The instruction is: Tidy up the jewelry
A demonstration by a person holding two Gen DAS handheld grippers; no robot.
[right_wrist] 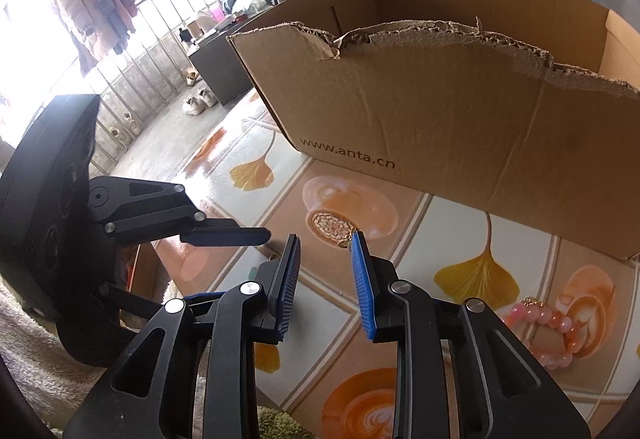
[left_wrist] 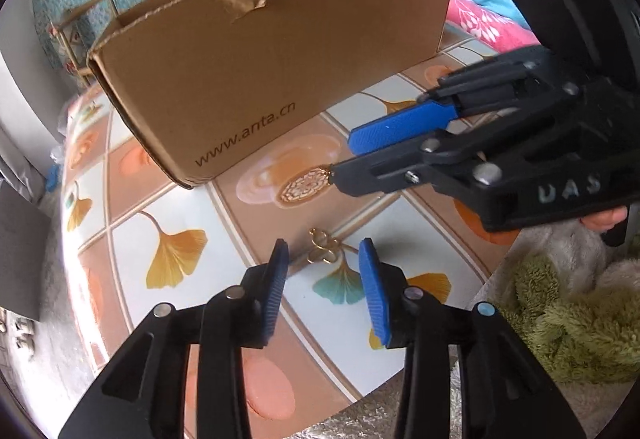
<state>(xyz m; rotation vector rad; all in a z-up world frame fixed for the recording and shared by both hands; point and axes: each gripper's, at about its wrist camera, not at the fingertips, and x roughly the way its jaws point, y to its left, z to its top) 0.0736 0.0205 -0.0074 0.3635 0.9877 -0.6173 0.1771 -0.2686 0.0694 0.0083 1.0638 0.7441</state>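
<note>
A round gold filigree pendant (left_wrist: pixel 306 186) lies on the patterned tablecloth (left_wrist: pixel 168 207), touching the tip of my right gripper (left_wrist: pixel 342 159), which is open beside it. In the right wrist view the pendant (right_wrist: pixel 335 226) lies just beyond my right gripper (right_wrist: pixel 325 245), whose jaws stand apart. A gold swirl piece (left_wrist: pixel 323 247) lies on the cloth between the tips of my open left gripper (left_wrist: pixel 323 253). A pink bead bracelet (right_wrist: pixel 548 331) lies at the right. An open cardboard box (left_wrist: pixel 276 67) stands behind, also in the right wrist view (right_wrist: pixel 460 119).
Folded pink and blue towels (left_wrist: pixel 486 15) lie behind the box at the right. A green fluffy cloth (left_wrist: pixel 568 315) lies at the table's right edge. A balcony railing with hanging clothes (right_wrist: pixel 100 3) stands at the far left.
</note>
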